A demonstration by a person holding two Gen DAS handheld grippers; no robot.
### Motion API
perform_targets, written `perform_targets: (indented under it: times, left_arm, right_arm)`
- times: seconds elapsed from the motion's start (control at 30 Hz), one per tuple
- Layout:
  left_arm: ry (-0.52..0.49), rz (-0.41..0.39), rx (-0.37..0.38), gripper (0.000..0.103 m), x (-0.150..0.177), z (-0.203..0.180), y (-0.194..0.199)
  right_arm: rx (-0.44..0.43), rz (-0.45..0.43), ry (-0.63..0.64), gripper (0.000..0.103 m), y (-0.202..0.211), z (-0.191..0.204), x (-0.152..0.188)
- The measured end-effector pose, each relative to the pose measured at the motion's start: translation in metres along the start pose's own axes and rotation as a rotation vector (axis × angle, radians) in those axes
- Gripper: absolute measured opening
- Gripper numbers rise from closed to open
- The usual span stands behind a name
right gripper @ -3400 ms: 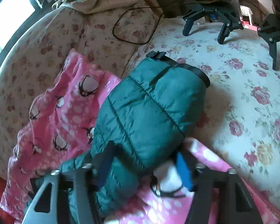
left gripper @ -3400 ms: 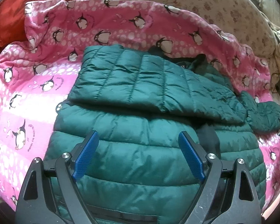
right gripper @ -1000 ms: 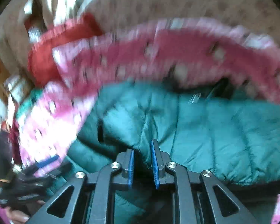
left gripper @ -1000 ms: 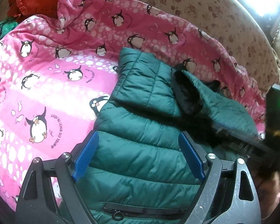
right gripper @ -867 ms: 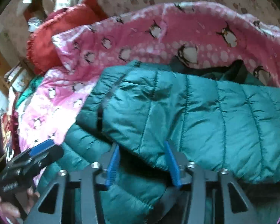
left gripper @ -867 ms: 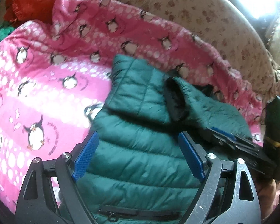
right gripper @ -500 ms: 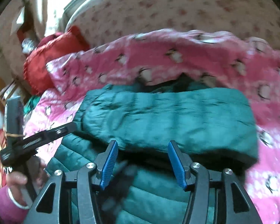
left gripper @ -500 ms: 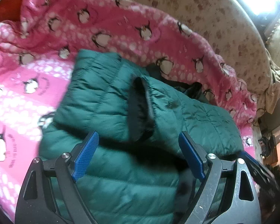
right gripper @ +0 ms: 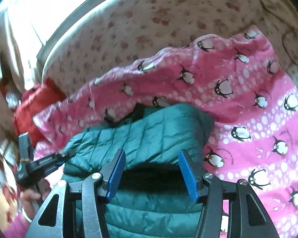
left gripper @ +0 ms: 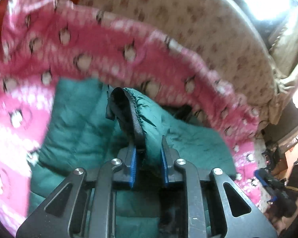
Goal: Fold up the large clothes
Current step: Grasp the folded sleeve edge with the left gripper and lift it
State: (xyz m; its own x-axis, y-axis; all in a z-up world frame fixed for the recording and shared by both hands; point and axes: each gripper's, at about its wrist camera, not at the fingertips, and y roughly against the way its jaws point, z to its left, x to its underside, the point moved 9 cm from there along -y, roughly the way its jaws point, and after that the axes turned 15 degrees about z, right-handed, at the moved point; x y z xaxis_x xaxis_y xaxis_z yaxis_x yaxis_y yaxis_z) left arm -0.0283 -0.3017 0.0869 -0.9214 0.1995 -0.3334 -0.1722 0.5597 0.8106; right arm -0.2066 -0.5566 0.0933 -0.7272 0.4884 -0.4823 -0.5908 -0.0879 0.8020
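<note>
Your left gripper (left gripper: 148, 159) is closing, and its blue pads (left gripper: 133, 163) already pinch a sleeve cuff (left gripper: 138, 119) of the green puffer jacket (left gripper: 75, 123); the cuff, with its black trim, stands up out of the jaws. Your right gripper (right gripper: 152, 173) stands about half open with nothing between its pads; it hovers over the jacket's folded upper layer (right gripper: 149, 138) without touching it.

One jacket lies on one pink penguin blanket (right gripper: 248, 103), its quilted body spread low in both views with the sleeves folded across the top. In the right wrist view you can see the left gripper (right gripper: 55, 159) out to the left with your left hand (right gripper: 32, 196) on its handle, its tips at the jacket's left edge. One red cushion (right gripper: 35, 107) sits at the blanket's far left corner.

The jacket's right edge ends well short of the blanket's edge, so bare pink blanket lies open on that side. Behind the blanket a floral-patterned cover (right gripper: 149, 19) rises like a wall close to the jacket's collar end. In the left wrist view, dark clutter (left gripper: 276, 180) crowds the far right beyond the blanket; it is too blurred to name
</note>
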Motion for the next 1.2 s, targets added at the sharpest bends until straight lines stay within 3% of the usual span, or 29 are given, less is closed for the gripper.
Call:
perform_targets:
  times: [0.07,0.17,0.3,0.4,0.53,0.67,0.77,0.87,1.07,1.2]
  left_arm:
    - [-0.009,-0.033,-0.012,0.019,-0.008,0.010,0.017]
    - [0.000,-0.052,-0.097,0.019,-0.012,0.043,0.024]
    - [0.074,0.057,-0.142,0.019,0.004,0.089,-0.013]
    - [0.091,0.087,-0.135,0.022,0.013,0.098,-0.028]
    - [0.080,0.072,-0.203,0.055,0.011,0.099,-0.015]
    - [0.005,-0.048,-0.278,0.069,0.002,0.093,0.022]
    - [-0.038,-0.113,-0.315,0.070,-0.008,0.083,0.031]
    - [-0.035,-0.091,-0.309,0.070,-0.011,0.077,0.014]
    - [0.019,0.004,-0.340,0.070,-0.009,0.089,-0.049]
    - [-0.016,-0.010,-0.358,0.072,-0.005,0.094,-0.067]
  right_arm:
    - [0.010,-0.009,-0.003,0.053,-0.001,0.001,-0.005]
    - [0.007,0.007,-0.004,0.053,-0.015,0.007,-0.009]
    - [0.009,0.055,-0.003,0.053,-0.054,0.020,-0.007]
    - [0.013,0.119,0.017,0.053,-0.098,0.034,-0.004]
    - [0.141,0.230,0.109,0.054,-0.159,0.039,0.007]
    - [0.193,0.263,0.146,0.054,-0.157,0.039,0.007]
    - [0.198,0.183,0.128,0.054,-0.133,0.046,-0.010]
    - [0.165,0.133,0.141,0.054,-0.125,0.064,-0.027]
    - [0.174,0.145,0.217,0.054,-0.172,0.093,-0.042]
    - [0.243,0.167,0.247,0.057,-0.208,0.086,-0.039]
